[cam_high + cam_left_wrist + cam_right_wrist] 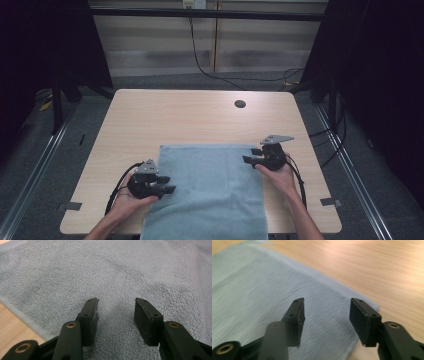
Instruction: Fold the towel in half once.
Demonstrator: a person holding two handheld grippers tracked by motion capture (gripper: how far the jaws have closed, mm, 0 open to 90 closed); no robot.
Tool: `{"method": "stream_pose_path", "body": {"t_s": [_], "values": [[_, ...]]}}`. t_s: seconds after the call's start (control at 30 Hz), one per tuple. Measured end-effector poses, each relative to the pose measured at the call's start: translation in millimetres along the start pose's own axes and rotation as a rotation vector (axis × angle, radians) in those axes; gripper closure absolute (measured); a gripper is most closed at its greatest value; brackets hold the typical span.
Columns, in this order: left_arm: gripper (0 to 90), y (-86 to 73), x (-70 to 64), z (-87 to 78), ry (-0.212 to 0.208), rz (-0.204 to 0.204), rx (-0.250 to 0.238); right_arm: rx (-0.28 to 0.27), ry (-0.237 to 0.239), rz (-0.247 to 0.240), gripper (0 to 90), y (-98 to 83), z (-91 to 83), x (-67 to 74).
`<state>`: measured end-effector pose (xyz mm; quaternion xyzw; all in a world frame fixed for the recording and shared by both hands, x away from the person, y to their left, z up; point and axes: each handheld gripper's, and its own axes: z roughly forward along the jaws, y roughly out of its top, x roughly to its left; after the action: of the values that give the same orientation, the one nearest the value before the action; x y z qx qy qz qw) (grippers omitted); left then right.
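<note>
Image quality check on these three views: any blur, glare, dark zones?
High view: soft overall, surroundings very dark, table evenly lit. Left gripper view: towel weave sharp mid-frame, near claw parts soft. Right gripper view: towel and wood smeared by blur, mild sheen on the wood at top.

Wooden table (150,115) — round grommet hole (240,104)

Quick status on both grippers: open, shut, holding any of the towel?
Left gripper: open, nothing between its jaws, over the blue towel.
Right gripper: open, holding nothing, near the towel's far right corner.
</note>
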<state>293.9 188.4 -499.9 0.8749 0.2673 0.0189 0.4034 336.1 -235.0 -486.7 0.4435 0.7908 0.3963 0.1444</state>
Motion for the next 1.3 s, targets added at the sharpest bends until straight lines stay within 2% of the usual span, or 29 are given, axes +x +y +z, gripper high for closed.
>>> {"method": "stream_pose_path", "body": {"t_s": [0.07,0.23,0.33,0.43,0.47,0.5,0.53,0.6,0.67,0.73,0.77,0.83,0.9,0.93,0.97,1.03,1.13,1.17,1.23,1.3], "values": [[53.7,-1.1,-0.7,-0.8,0.000,-0.008,-0.003,-0.015,0.000,0.043,45.3,1.3,8.8,-6.5],[53.7,-2.3,2.8,-2.4,-0.019,-0.023,-0.007,0.011,-0.069,0.030,41.0,7.7,26.2,-14.7],[52.9,-0.1,4.8,-1.7,-0.033,-0.059,-0.003,0.024,-0.085,0.043,42.5,5.2,31.9,-19.9],[52.1,3.2,4.1,-1.0,-0.021,-0.042,0.000,0.030,-0.090,0.016,43.4,3.0,31.5,-17.4],[51.9,4.4,4.8,-2.0,-0.014,-0.041,-0.008,0.044,-0.095,-0.026,44.3,2.1,32.4,-14.2],[51.4,6.3,6.8,-4.0,-0.005,-0.043,-0.013,0.053,-0.107,-0.035,46.7,1.7,32.8,-10.5],[50.6,8.7,9.7,-6.6,0.002,-0.052,-0.027,0.052,-0.102,-0.032,49.4,0.6,32.2,-8.5],[49.8,15.8,16.6,-12.5,0.067,-0.044,-0.047,0.044,-0.088,-0.037,62.2,-1.4,30.0,-5.8],[49.0,22.6,28.2,-19.7,0.070,-0.091,-0.090,0.029,-0.077,-0.048,71.2,-4.5,28.5,-1.9],[47.7,24.4,35.0,-23.0,0.094,-0.094,-0.122,0.025,-0.063,-0.045,77.9,-5.5,27.9,0.8],[47.4,24.7,40.7,-22.4,0.092,-0.111,-0.120,0.030,-0.061,-0.052,79.4,-5.4,27.7,1.8],[44.0,27.0,52.9,-17.6,0.131,-0.129,-0.100,0.031,-0.044,-0.043,80.8,-5.8,27.4,3.0],[42.2,27.8,60.1,-16.1,0.125,-0.158,-0.122,0.029,-0.030,-0.047,82.1,-6.9,26.4,4.2],[41.5,29.9,64.8,-13.0,0.136,-0.163,-0.107,0.032,-0.027,-0.048,82.3,-7.4,25.7,5.3],[40.1,31.7,67.8,-9.5,0.172,-0.149,-0.093,0.037,-0.025,-0.050,82.4,-8.0,24.6,6.8],[40.1,31.8,73.5,-6.0,0.168,-0.170,-0.118,0.044,-0.016,-0.049,82.5,-8.5,23.2,8.8],[39.7,33.7,82.3,3.3,0.182,-0.163,-0.076,0.039,-0.004,-0.050,82.5,-10.0,22.2,8.8],[39.6,34.2,84.1,6.5,0.199,-0.164,-0.079,0.039,-0.001,-0.050,82.5,-10.4,21.8,9.6],[39.3,32.9,89.1,10.2,0.202,-0.177,-0.096,0.041,0.000,-0.047,82.5,-11.2,20.9,11.1],[39.0,31.0,91.2,13.3,0.202,-0.174,-0.086,0.037,0.001,-0.048,82.4,-12.3,20.0,11.6]]}}
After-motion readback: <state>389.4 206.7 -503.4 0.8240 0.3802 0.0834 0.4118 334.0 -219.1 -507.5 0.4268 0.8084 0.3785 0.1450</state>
